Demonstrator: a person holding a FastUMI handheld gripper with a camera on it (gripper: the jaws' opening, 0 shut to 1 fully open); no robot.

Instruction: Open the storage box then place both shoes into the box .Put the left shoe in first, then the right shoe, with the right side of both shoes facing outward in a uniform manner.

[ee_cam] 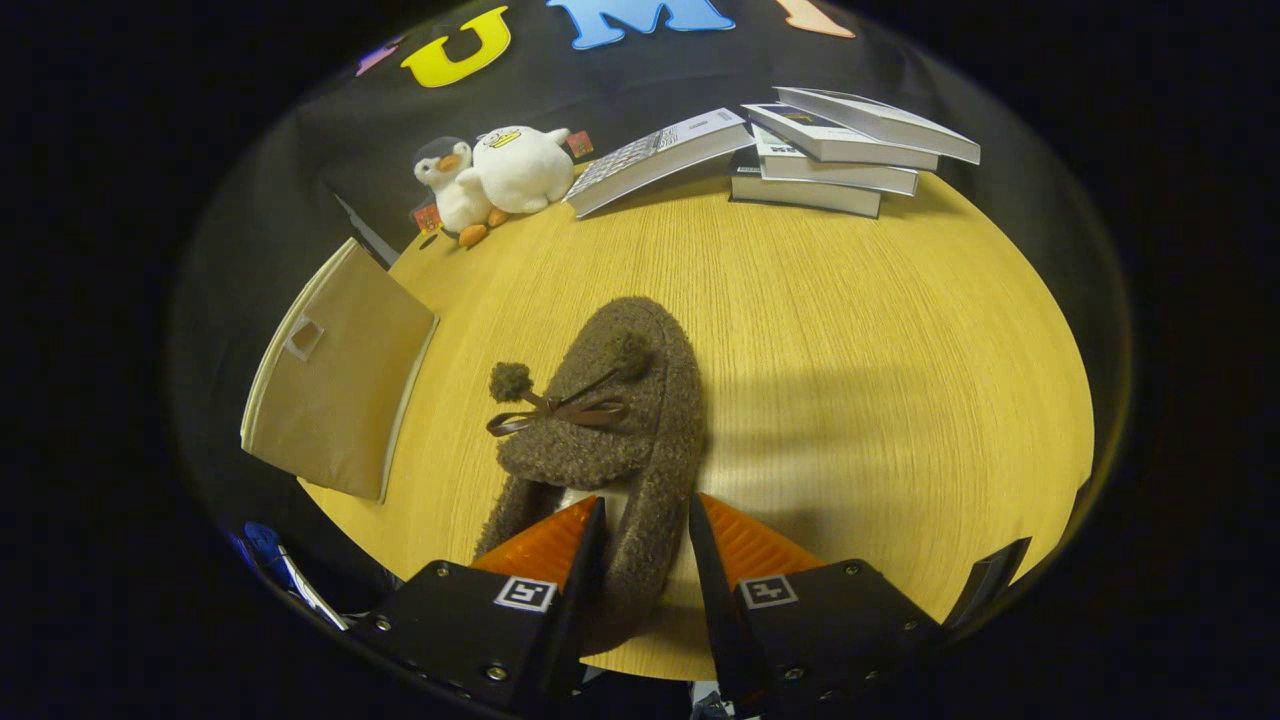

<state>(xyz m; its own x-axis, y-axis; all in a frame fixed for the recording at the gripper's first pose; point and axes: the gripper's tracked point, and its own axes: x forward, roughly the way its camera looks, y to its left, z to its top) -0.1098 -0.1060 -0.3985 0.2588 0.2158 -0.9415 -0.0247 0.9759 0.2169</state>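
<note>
Gripper view: claw (645,525) clenched on the near side wall of a brown fuzzy slipper (615,420) on the tabletop (880,400); the beige storage box (335,385) sits left, lid closed.

Bare tabletop (850,380) lies open to the right of the slipper (620,420). On the left stands the storage box (335,390). Along the far edge sit stacked books (830,150) and plush toys (495,175).

The gripper (645,520) jaws clamp the brown fuzzy slipper's (610,400) side wall on the wooden table (850,350).
</note>
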